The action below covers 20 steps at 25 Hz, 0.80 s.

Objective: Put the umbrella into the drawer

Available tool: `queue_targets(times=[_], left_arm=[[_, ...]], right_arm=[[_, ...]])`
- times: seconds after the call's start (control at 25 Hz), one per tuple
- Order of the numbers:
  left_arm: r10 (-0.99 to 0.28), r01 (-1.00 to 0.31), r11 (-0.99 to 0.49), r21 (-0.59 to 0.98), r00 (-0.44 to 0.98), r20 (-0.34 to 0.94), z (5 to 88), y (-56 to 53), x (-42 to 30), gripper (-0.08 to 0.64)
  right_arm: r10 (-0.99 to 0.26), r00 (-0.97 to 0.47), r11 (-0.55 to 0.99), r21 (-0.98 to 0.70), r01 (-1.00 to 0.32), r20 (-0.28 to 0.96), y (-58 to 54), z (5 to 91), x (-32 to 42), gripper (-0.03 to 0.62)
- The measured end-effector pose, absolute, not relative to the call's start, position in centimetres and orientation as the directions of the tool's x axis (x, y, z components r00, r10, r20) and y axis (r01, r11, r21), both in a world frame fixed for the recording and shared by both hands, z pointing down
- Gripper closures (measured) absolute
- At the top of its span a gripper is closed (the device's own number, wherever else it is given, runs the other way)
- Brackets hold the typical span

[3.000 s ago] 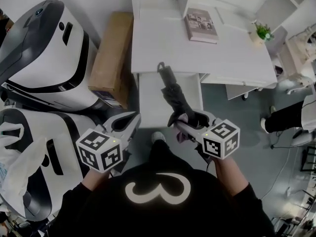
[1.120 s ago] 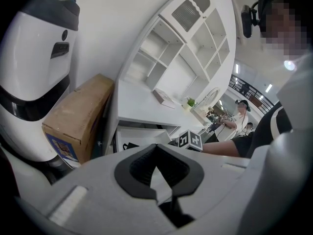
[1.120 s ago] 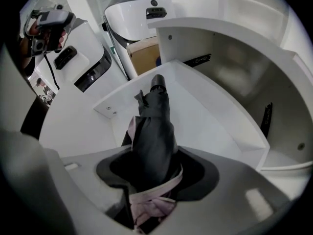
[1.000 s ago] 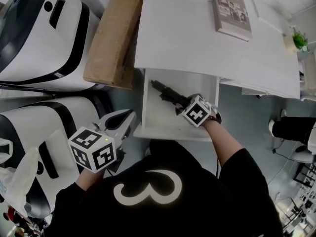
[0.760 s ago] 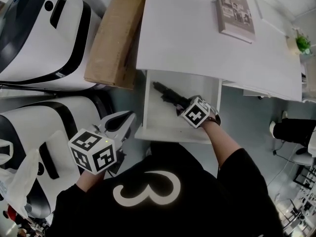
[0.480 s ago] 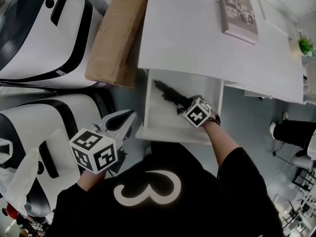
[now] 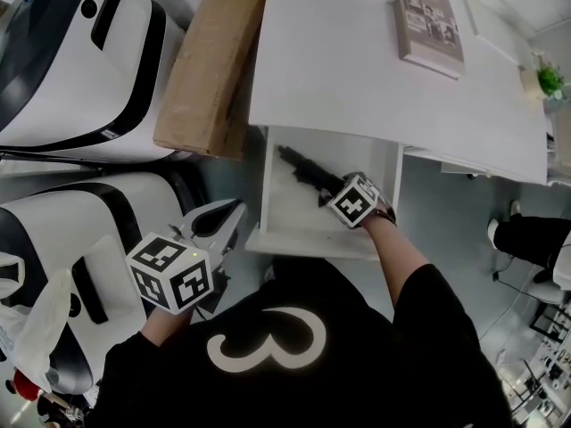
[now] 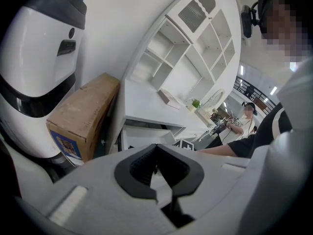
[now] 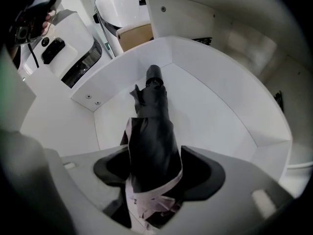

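Observation:
A folded black umbrella (image 7: 302, 168) lies slantwise in the open white drawer (image 7: 271, 205) under the desk, its handle end toward the back left. In the right gripper view the umbrella (image 9: 151, 131) runs from between the jaws out over the drawer floor (image 9: 210, 116). My right gripper (image 7: 334, 191) points steeply down into the drawer, its marker cube over the umbrella's near end. Its jaws (image 9: 159, 173) are opening around the umbrella, with a gap showing on the left side. My left gripper (image 7: 219, 223) hangs left of the drawer, shut and holding nothing (image 8: 157, 168).
The white desk top (image 7: 357, 69) carries a book (image 7: 430, 27) and a small plant (image 7: 546, 78). A cardboard box (image 7: 210, 61) leans left of the desk. Large white-and-black machines (image 7: 71, 52) fill the left side. A person's legs (image 7: 533, 239) show at right.
The right gripper has brought the umbrella from above the drawer front down into the drawer. Over the last second it sank a little. The left gripper has stayed put.

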<state>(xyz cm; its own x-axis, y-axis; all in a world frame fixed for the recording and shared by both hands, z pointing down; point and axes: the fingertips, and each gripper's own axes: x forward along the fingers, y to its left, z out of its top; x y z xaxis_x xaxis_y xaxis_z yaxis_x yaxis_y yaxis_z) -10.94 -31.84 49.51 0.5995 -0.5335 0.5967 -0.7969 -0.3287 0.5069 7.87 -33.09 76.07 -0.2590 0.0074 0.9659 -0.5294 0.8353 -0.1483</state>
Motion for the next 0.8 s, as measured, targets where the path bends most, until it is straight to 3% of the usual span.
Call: queue_targets(times=[0.24,0.64,0.8], left_arm=[[-0.542,-0.788,-0.348,0.508,0.611,0.577,48.5,-31.2,-10.4,0.551],[-0.568,-0.767,-0.41,0.494,0.639,0.52,44.8,-28.1,-9.5,0.551],[-0.58,-0.746,-0.451,0.491,0.663,0.474,42.4,-26.6,-8.9,0.551]], right_arm=[[-0.034,-0.306,0.778,-0.167,-0.606,0.951,-33.1,72.6,8.6,0.301],[-0.301,-0.562,0.674,-0.244,-0.697,0.771,-32.5,58.9,7.6,0.312],[-0.425,-0.658,0.661,-0.283,-0.695,0.622,-30.6,50.8,6.7,0.413]])
